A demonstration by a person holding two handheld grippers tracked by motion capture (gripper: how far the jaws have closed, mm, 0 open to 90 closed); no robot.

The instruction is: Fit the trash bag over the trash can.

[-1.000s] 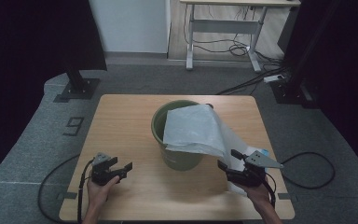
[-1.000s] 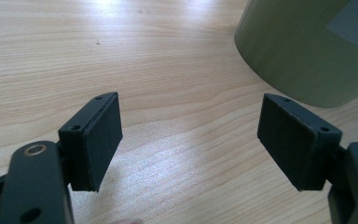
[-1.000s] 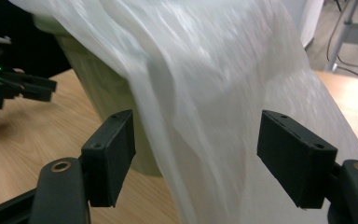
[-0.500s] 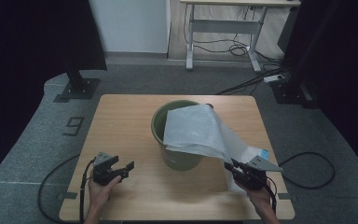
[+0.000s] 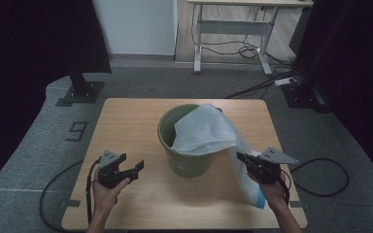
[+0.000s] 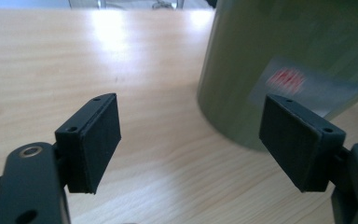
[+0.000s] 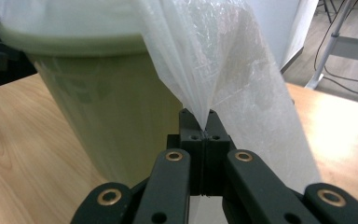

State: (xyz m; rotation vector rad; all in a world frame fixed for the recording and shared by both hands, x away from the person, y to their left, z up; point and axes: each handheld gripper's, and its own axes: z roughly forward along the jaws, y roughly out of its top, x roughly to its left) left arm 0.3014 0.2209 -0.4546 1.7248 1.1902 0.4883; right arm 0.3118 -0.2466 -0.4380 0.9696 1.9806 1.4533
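Pinching the white bag draped over the green bin, right tool at 4 o'clock just clamped; left tool gapes empty over the surface.

bucket interior: in the high view the white plastic bag drapes over the right half of the green bucket, hiding what lies inside.
bucket label: in the left gripper view a red mark on the bucket is blurred, its print unreadable.
bucket top: cut off by that view's upper edge.
bag's lower end: at the desk's right front corner, partly behind the right gripper and hand.
bag top: cut off by the right gripper view's upper edge.
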